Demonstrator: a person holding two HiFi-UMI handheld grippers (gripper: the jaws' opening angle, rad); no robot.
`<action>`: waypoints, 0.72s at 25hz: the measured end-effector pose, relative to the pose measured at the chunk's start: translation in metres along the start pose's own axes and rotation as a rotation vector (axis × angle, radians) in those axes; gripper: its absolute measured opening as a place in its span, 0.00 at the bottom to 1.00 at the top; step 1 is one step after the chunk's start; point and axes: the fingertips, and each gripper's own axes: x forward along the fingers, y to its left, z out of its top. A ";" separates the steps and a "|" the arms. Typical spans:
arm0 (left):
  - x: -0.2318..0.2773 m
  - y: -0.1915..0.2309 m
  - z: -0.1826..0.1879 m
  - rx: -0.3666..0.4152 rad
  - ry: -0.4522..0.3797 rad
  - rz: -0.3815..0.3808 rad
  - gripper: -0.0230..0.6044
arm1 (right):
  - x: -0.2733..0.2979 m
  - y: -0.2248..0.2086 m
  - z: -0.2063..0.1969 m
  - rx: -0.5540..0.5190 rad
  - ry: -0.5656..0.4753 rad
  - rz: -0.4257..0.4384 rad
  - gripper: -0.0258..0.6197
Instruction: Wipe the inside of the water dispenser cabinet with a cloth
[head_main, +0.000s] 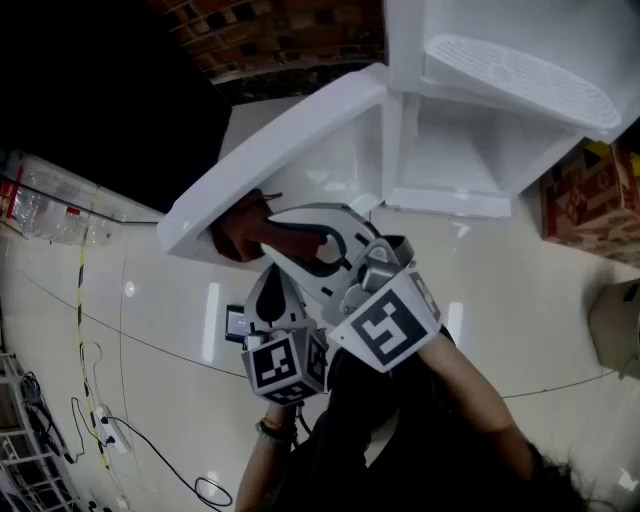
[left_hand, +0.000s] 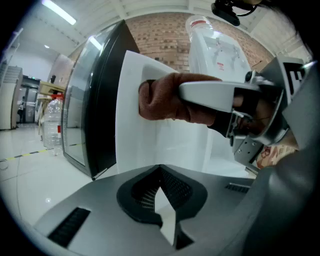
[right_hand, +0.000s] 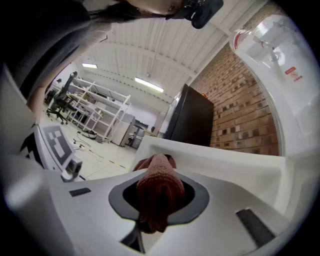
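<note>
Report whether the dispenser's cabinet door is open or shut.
Open. The door is swung out from the cabinet, baring its inside; the right gripper holds the cloth at the door's inner face.

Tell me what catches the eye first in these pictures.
A reddish-brown cloth stands out, clamped in the right tongs and pressed against the white inner face of the open cabinet door. At the head view's upper right, the white cabinet stands open. The left tongs sit shut and empty, nearer the person.
</note>
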 end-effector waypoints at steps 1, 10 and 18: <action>0.000 -0.003 -0.001 0.015 -0.001 -0.017 0.04 | -0.003 -0.011 -0.005 0.009 0.006 -0.027 0.16; -0.001 -0.036 -0.001 0.078 -0.017 -0.136 0.04 | -0.084 -0.111 -0.076 0.192 0.166 -0.403 0.16; -0.002 -0.026 -0.008 0.046 -0.004 -0.097 0.04 | -0.099 -0.105 -0.071 0.186 0.100 -0.402 0.16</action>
